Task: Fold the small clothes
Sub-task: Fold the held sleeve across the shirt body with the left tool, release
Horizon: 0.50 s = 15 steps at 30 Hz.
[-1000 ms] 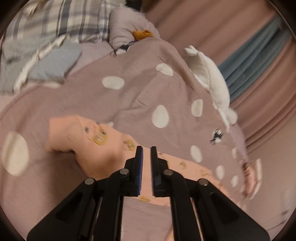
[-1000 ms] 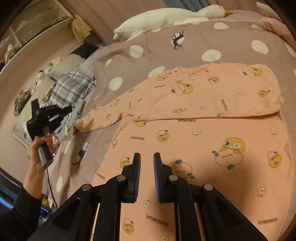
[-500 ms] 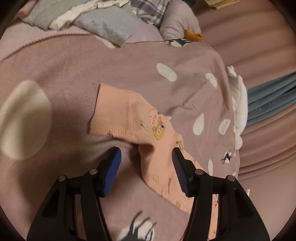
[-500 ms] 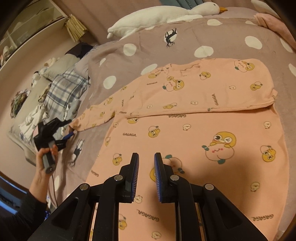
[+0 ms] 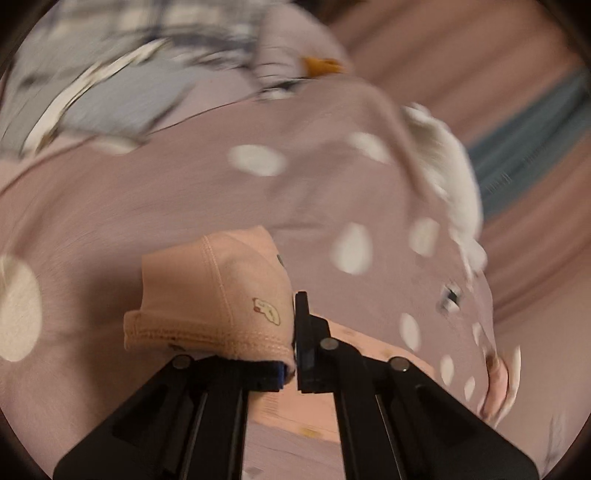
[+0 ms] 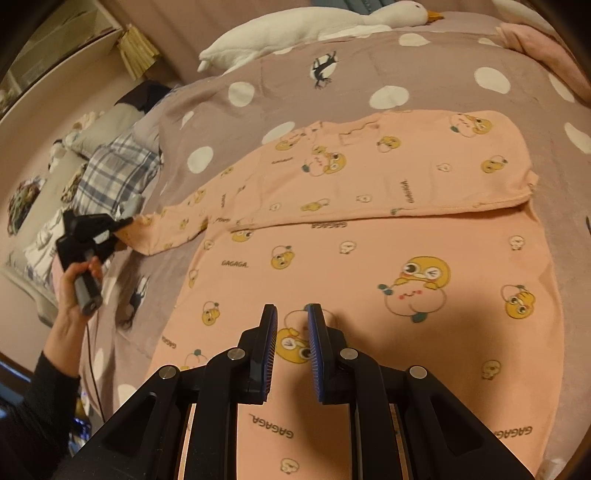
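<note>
The left tool [image 5: 295,332], its jaws just closed, is pinching the pink top's sleeve cuff [image 5: 221,295] at nine o'clock, while the right tool [image 6: 291,347] is hovering slightly open and empty above the pink top [image 6: 369,266].

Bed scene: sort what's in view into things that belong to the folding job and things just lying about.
Job: pink shirt; its sleeve cuff, clamped in the left gripper; right gripper.
Lying about: goose plush; plaid cloth; dotted bedspread.
</note>
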### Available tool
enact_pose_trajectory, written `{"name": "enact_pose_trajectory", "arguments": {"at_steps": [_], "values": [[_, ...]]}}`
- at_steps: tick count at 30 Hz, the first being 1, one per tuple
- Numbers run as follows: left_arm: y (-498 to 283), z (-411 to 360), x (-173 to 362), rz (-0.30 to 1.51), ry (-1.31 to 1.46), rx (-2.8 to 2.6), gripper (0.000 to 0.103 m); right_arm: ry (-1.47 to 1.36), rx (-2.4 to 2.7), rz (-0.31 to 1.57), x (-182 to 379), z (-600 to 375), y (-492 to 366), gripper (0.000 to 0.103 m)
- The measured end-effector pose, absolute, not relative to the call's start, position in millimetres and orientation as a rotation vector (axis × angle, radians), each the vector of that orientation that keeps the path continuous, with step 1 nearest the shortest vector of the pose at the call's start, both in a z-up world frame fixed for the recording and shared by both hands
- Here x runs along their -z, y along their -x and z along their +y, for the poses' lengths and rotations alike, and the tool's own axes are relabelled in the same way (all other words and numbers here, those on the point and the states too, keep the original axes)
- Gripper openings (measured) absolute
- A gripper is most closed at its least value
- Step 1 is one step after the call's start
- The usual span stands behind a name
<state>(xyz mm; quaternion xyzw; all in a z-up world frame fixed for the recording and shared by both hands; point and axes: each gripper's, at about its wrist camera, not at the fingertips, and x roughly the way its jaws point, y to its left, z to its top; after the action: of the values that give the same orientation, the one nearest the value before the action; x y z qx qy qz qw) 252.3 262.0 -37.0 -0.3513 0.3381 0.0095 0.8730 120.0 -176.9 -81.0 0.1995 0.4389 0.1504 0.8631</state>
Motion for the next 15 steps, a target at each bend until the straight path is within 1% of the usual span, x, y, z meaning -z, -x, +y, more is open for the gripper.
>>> {"name": "enact_pose_trajectory", "arguments": {"at_steps": [3,4,8,12,13,14,15], "values": [[-252,218,10,0.686,0.627,0.069,0.000,-0.435,-0.311,0.901,77,-182,-115,0.015],[-252,192,-2,0.682,0.572,0.119,0.000,-0.441,-0.312,0.891,75,-185,-111,0.015],[-246,108,-20,0.691,0.426,0.254,0.000,-0.448,-0.303,0.877,72,-192,-104,0.015],[-240,18,-7,0.759,0.275,0.341,0.001,-0.464,-0.275,0.867,70,-208,-90,0.015],[-240,-1,1,0.786,0.248,0.358,0.003,-0.465,-0.265,0.865,70,-212,-87,0.015],[-240,-15,9,0.808,0.222,0.360,0.007,-0.467,-0.254,0.862,71,-216,-83,0.015],[-239,-29,17,0.830,0.193,0.353,0.007,-0.469,-0.240,0.861,72,-221,-80,0.015]]}}
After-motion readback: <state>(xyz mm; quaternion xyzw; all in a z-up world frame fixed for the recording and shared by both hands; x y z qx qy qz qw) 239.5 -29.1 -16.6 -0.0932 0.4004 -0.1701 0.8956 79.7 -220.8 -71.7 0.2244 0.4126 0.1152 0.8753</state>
